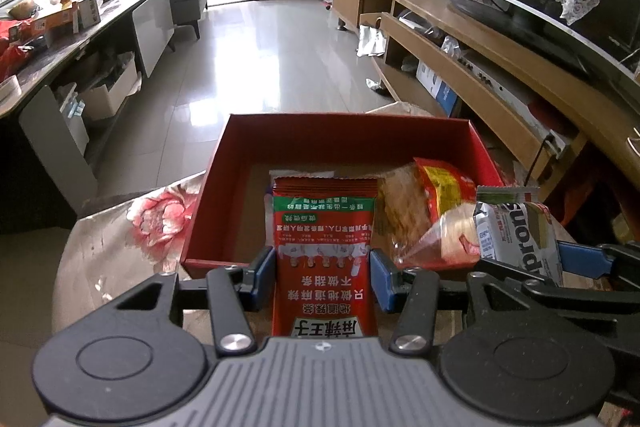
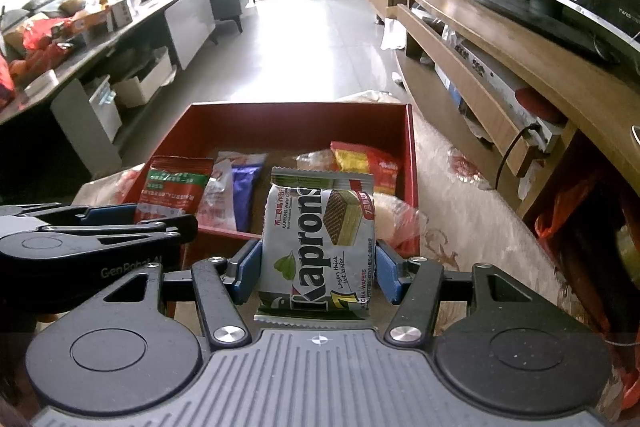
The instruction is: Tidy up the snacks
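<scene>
Both packets at red box (image 1: 476,147) near edge, mid-delivery. Left gripper (image 1: 323,273) clamped on red spicy-strip packet (image 1: 325,251); right gripper (image 2: 316,269) clamped on Kaprons wafer pack (image 2: 320,247). Next, likely: carry over rim, lower inside, release.

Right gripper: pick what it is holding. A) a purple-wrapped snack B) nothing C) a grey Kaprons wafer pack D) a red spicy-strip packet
C: in the right wrist view the right gripper has its blue pads pressed against both sides of the grey Kaprons wafer pack, held at the near edge of the red box; the left gripper has the red packet.
</scene>
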A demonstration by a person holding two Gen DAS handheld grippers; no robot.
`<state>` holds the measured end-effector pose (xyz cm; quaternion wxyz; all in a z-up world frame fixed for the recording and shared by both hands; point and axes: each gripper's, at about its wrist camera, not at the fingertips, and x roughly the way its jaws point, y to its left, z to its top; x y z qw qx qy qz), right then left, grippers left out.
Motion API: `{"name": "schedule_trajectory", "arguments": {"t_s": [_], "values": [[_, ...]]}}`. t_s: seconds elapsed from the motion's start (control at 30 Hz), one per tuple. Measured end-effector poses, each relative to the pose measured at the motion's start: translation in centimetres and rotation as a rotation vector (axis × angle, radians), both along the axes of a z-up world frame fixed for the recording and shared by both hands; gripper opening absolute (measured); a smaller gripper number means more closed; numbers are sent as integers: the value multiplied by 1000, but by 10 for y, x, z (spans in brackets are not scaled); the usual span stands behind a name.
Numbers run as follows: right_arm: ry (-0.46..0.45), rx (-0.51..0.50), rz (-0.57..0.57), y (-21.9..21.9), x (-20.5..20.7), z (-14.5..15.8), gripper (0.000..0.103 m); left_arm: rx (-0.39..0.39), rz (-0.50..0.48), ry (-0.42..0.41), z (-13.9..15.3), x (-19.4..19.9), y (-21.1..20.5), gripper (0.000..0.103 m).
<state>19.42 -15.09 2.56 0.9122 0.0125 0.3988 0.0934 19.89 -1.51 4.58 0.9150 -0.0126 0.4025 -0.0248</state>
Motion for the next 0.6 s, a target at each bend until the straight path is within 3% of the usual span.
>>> {"name": "schedule_trajectory", "arguments": {"t_s": [0.6], "values": [[-15,13,-18,-3,35,3,66,21,29,-29,4,32,-3,53]]}}
